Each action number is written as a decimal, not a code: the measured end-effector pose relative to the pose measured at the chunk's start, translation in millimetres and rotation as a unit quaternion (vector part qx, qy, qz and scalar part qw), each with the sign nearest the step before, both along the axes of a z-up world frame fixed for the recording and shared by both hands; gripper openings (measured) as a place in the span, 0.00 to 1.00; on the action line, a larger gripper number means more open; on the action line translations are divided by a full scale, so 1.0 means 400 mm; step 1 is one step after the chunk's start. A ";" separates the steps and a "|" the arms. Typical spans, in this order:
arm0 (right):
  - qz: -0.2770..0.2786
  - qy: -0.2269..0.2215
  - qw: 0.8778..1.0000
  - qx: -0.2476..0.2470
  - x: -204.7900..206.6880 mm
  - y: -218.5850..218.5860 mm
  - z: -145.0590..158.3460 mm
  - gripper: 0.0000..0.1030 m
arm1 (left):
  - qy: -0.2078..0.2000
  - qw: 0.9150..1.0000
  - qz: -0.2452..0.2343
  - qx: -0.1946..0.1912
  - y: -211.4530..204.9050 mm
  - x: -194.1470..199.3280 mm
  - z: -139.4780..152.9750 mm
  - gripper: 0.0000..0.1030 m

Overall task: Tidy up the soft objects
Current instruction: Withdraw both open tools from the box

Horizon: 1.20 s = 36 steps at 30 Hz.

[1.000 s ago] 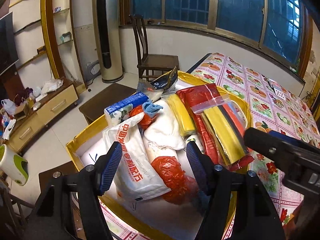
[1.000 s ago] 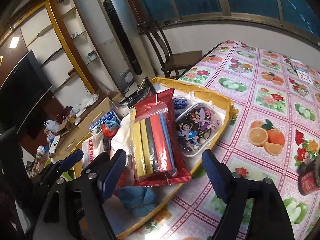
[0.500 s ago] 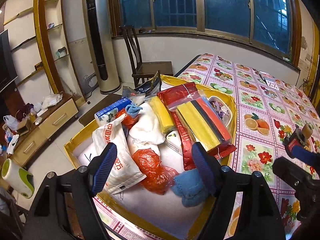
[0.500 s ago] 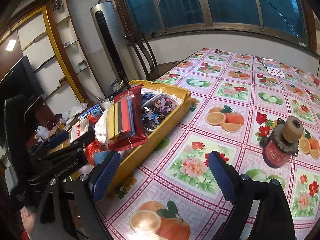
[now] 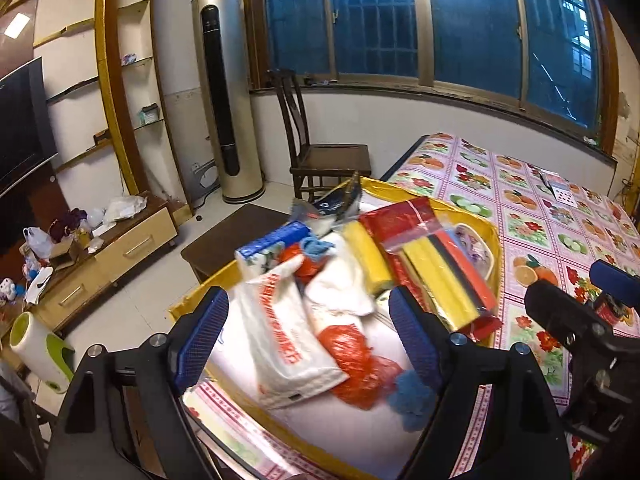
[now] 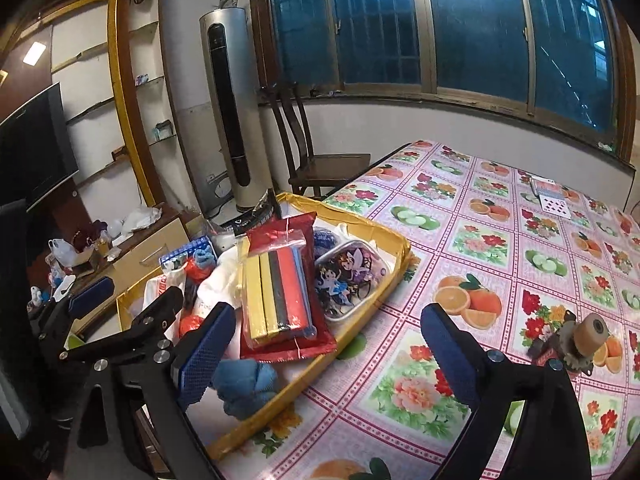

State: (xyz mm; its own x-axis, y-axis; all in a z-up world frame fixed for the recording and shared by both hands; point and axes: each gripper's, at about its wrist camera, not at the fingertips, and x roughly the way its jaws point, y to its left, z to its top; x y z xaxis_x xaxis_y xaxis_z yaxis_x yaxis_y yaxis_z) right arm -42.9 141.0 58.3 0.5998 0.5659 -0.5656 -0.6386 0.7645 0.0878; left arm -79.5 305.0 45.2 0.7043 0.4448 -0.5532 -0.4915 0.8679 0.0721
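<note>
A shallow yellow box (image 5: 494, 236) (image 6: 402, 246) sits at the table's left end, piled with soft goods. In it lie a white printed bag (image 5: 280, 332), a red plastic bag (image 5: 352, 356), a blue cloth (image 5: 412, 398) (image 6: 246, 384), a clear pack of coloured sponges (image 5: 444, 272) (image 6: 280, 292) on a red pouch, and a cartoon tin (image 6: 348, 274). My left gripper (image 5: 310, 336) hangs open above the box's near end, holding nothing. My right gripper (image 6: 324, 354) stands open over the box's right rim and the tablecloth, also holding nothing.
The table carries a floral and fruit tablecloth (image 6: 500, 248). A small dark jar with a roll on it (image 6: 572, 344) stands at the right, playing cards (image 6: 552, 200) at the far end. A wooden chair (image 5: 320, 152), a tower fan (image 5: 224, 112) and a low cabinet (image 5: 120, 248) stand beyond.
Both grippers have pulled back and up from the box, still open. The blue cloth now lies loose at the box's near corner.
</note>
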 end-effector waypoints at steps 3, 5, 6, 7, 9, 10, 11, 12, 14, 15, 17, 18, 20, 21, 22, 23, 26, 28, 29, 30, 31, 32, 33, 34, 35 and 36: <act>0.003 0.010 1.000 -0.004 0.011 0.027 -0.007 0.93 | -0.002 1.000 0.001 -0.010 0.026 -0.007 0.005 0.81; 0.004 0.011 1.000 -0.011 0.012 0.041 -0.016 0.93 | -0.003 1.000 0.006 -0.008 0.037 -0.010 0.006 0.81; 0.003 0.011 1.000 -0.014 0.012 0.047 -0.020 0.93 | -0.004 1.000 0.006 -0.011 0.041 -0.011 0.005 0.81; 0.002 0.013 1.000 -0.017 0.014 0.052 -0.025 0.93 | -0.003 1.000 0.005 -0.014 0.046 -0.010 0.002 0.81; -0.001 0.016 1.000 -0.022 0.019 0.058 -0.034 0.93 | -0.001 1.000 0.003 -0.020 0.053 -0.009 -0.003 0.82; -0.002 0.017 1.000 -0.024 0.022 0.060 -0.038 0.93 | 0.000 1.000 0.003 -0.021 0.056 -0.010 -0.004 0.82; -0.004 0.017 1.000 -0.026 0.024 0.062 -0.041 0.93 | 0.001 1.000 0.003 -0.021 0.057 -0.010 -0.006 0.82; -0.006 0.017 0.999 -0.027 0.026 0.064 -0.044 0.93 | 0.002 1.000 0.004 -0.019 0.057 -0.009 -0.006 0.82; -0.008 0.019 0.999 -0.030 0.031 0.066 -0.050 0.93 | 0.005 1.000 0.007 -0.015 0.059 -0.007 -0.009 0.86; -0.008 0.020 0.999 -0.030 0.033 0.066 -0.052 0.93 | 0.007 1.000 0.007 -0.014 0.062 -0.005 -0.010 0.86; -0.009 0.022 0.999 -0.032 0.037 0.065 -0.055 0.93 | 0.010 1.000 0.002 -0.015 0.066 -0.003 -0.012 0.88; -0.010 0.022 0.999 -0.032 0.039 0.065 -0.056 0.93 | 0.013 1.000 0.000 -0.016 0.067 -0.002 -0.013 0.88; -0.012 0.023 0.999 -0.032 0.041 0.062 -0.060 0.93 | 0.018 1.000 -0.005 -0.013 0.066 0.002 -0.016 0.89; -0.012 0.026 0.999 -0.031 0.044 0.061 -0.061 0.93 | 0.021 1.000 -0.008 -0.013 0.066 0.003 -0.017 0.89; -0.011 0.029 0.999 -0.029 0.045 0.060 -0.063 0.93 | 0.023 1.000 -0.011 -0.014 0.065 0.004 -0.018 0.89; -0.011 0.031 0.999 -0.029 0.046 0.060 -0.065 0.93 | 0.023 1.000 -0.013 -0.015 0.066 0.003 -0.018 0.89; -0.009 0.029 0.999 -0.032 0.042 0.063 -0.070 0.93 | 0.026 1.000 -0.015 0.000 0.062 0.003 -0.019 0.89; -0.007 0.031 0.999 -0.034 0.040 0.066 -0.072 0.93 | 0.031 0.999 -0.008 0.017 0.055 0.007 -0.021 0.89; -0.006 0.032 0.999 -0.032 0.038 0.066 -0.072 0.93 | 0.033 0.999 -0.007 0.017 0.054 0.009 -0.023 0.89; -0.004 0.033 0.999 -0.031 0.038 0.065 -0.072 0.93 | 0.034 0.999 -0.008 0.008 0.059 0.009 -0.024 0.89; -0.004 0.033 0.999 -0.029 0.036 0.064 -0.070 0.93 | 0.033 0.999 -0.012 -0.003 0.067 0.007 -0.025 0.89; -0.003 0.031 0.999 -0.029 0.034 0.063 -0.069 0.93 | 0.032 0.999 -0.015 -0.010 0.071 0.006 -0.025 0.89; -0.003 0.029 0.999 -0.029 0.033 0.063 -0.066 0.93 | 0.031 0.999 -0.014 -0.012 0.074 0.004 -0.025 0.89; -0.003 0.026 0.999 -0.029 0.031 0.063 -0.064 0.93 | 0.031 0.999 -0.011 -0.010 0.075 0.003 -0.025 0.89; -0.003 0.025 0.999 -0.029 0.030 0.062 -0.062 0.93 | 0.030 0.999 -0.010 -0.010 0.076 0.002 -0.025 0.89; -0.003 0.026 0.999 -0.028 0.030 0.062 -0.061 0.93 | 0.030 0.999 -0.012 -0.012 0.077 0.001 -0.025 0.89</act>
